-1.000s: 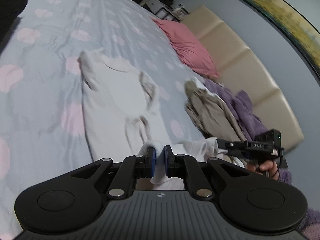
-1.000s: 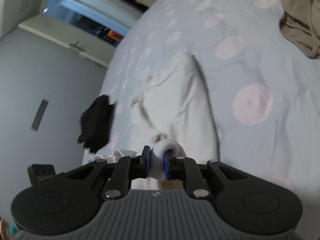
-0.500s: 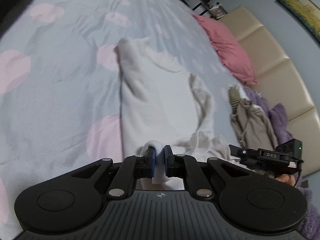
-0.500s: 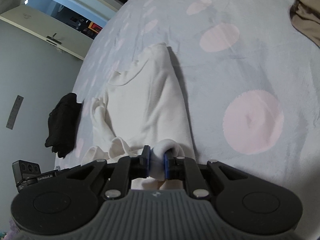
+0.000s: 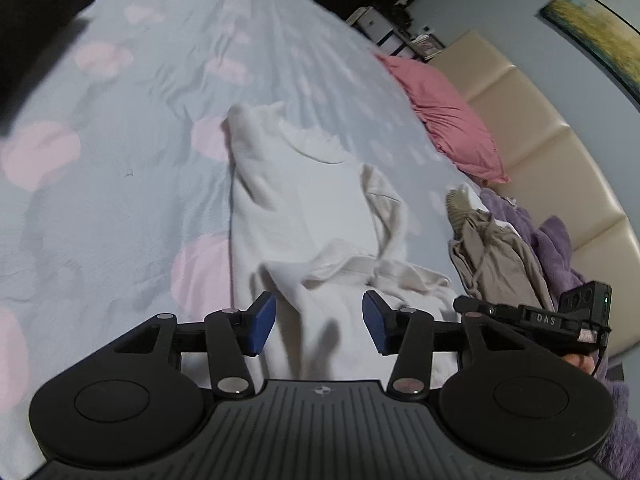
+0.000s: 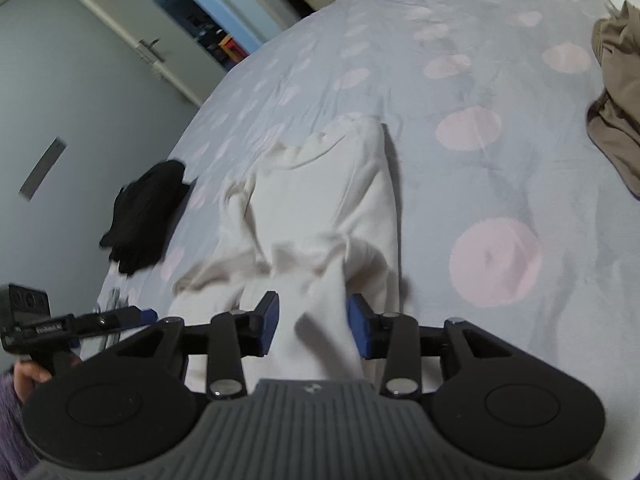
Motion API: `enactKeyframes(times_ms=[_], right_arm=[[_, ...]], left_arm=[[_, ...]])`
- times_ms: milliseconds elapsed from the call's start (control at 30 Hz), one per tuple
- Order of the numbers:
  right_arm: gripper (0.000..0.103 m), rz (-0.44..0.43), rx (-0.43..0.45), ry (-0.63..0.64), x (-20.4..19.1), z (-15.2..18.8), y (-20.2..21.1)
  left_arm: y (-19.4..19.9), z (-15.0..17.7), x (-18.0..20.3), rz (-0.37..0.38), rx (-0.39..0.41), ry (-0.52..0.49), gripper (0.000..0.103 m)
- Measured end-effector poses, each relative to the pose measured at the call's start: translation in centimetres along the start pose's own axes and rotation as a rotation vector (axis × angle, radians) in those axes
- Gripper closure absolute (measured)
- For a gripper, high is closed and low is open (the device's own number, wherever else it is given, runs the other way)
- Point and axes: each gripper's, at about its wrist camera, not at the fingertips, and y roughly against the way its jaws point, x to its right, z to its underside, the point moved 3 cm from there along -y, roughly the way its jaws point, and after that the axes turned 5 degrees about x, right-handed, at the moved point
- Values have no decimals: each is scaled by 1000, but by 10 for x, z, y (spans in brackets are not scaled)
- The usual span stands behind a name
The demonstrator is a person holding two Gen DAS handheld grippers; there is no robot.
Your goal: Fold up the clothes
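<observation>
- Left gripper (image 5: 319,322): blue pads apart and opening, a fold of the cream sweatshirt (image 5: 316,196) lying loose between them, pads not pressing on it.
- Right gripper (image 6: 313,322): pads likewise apart and opening, a ridge of the same sweatshirt (image 6: 320,192) rising between them, unclamped.
- Sweatshirt spread on the blue bedspread with pink dots (image 5: 120,184), neckline toward 12 o'clock, near hem bunched by the grippers, sleeves folded inward.
- At 3 o'clock in the left view: beige garment (image 5: 496,256) heaped beside purple fleece (image 5: 556,248); pink pillow (image 5: 444,120) at 1 o'clock against a cream headboard (image 5: 532,120).
- At 9 o'clock in the right view: black garment (image 6: 144,216) near the bed edge.
- No containers seen.
</observation>
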Motion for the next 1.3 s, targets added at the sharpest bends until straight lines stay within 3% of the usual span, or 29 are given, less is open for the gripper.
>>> enactKeyframes(times_ms=[200,333,367,467,533,567,667,867,1000,1300], right_arm=[[61,23,-81,67,4,41,11],[61,34,-85,100,4,55,9],[62,36,-90,103,4,57,8],[62,42,-117,86,10,64,3],[68,36,-112,75,13,66,1],[79,27,-111,77,12,66,1],[84,11,-109,92,6,62,5],[85,-64,-124,57,-2,52,38],[85,-94,-183,43,-7,64,52],[85,-84,-353,67,-10,117,70]], left_arm=[[21,36,15,-11,-51,-116,56],[17,61,12,-26,-86,-95,56],[14,66,12,-20,-94,-91,58],[6,77,14,-46,-111,-125,79],[3,79,11,-61,-114,-119,81],[2,79,10,-58,-113,-110,83],[3,79,11,-53,-112,-117,87],[24,71,15,16,-116,-94,92],[47,73,23,70,-136,-104,93],[75,123,25,92,-278,-97,93]])
